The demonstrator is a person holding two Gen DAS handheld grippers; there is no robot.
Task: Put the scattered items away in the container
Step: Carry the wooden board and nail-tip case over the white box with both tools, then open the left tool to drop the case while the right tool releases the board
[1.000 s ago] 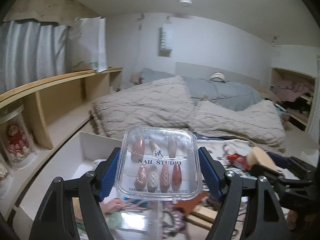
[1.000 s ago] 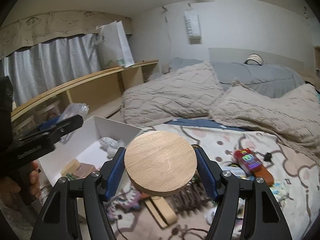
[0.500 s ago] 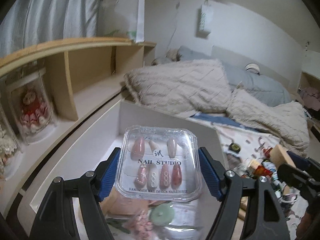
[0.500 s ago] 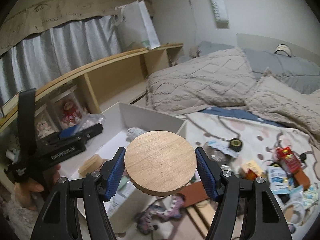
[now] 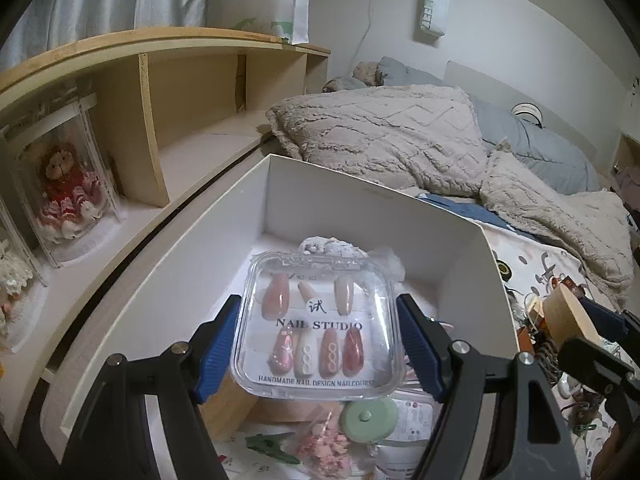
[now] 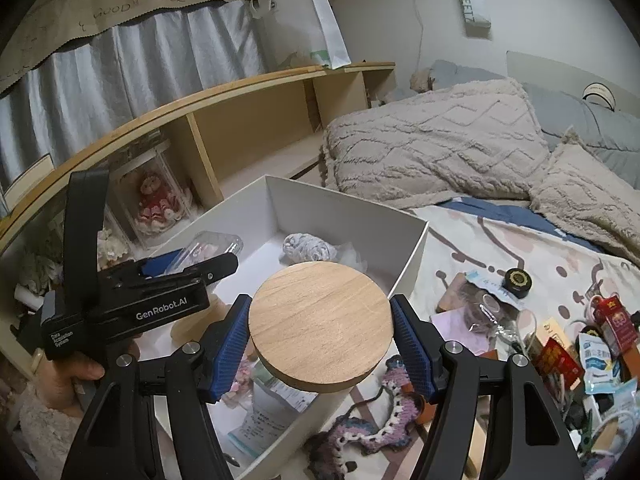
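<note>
Two loads in hand, one per gripper, both over or at the white box (image 6: 404, 236) on the bed. Left gripper (image 5: 320, 340): jaws clamped on the clear nail case (image 5: 318, 326) across its side walls, case roughly level, held above the box interior. Below and just ahead of the left jaws: a green round lid (image 5: 370, 420), a pink packet (image 5: 326, 446), a green clip (image 5: 272, 446), printed packets; beyond the jaws, a crumpled white wrapper (image 5: 328, 246) near the far wall. Right gripper (image 6: 320, 332): jaws clamped on the wooden disc (image 6: 320, 326) at opposite points of its rim, disc tilted slightly toward the camera, held over the near right edge of the box, partly above the crocheted band (image 6: 360, 428) lying outside. To finish the step well: lower the nail case until close above the items under the jaws, then part the jaws only enough to free it; avoid a drop, since a hard clear shell could likely crack or pop open. Carry the disc further left of its present place, fully inside the right wall, before release; otherwise likely to strike the rim and roll off onto the bed. Keep the two grippers apart during both releases; left gripper body sits just left of the right jaws. Remaining scatter to the right of the right jaws: black round tin (image 6: 518, 280), red packets (image 6: 558, 360), blue-white sachets (image 6: 598, 364).
</note>
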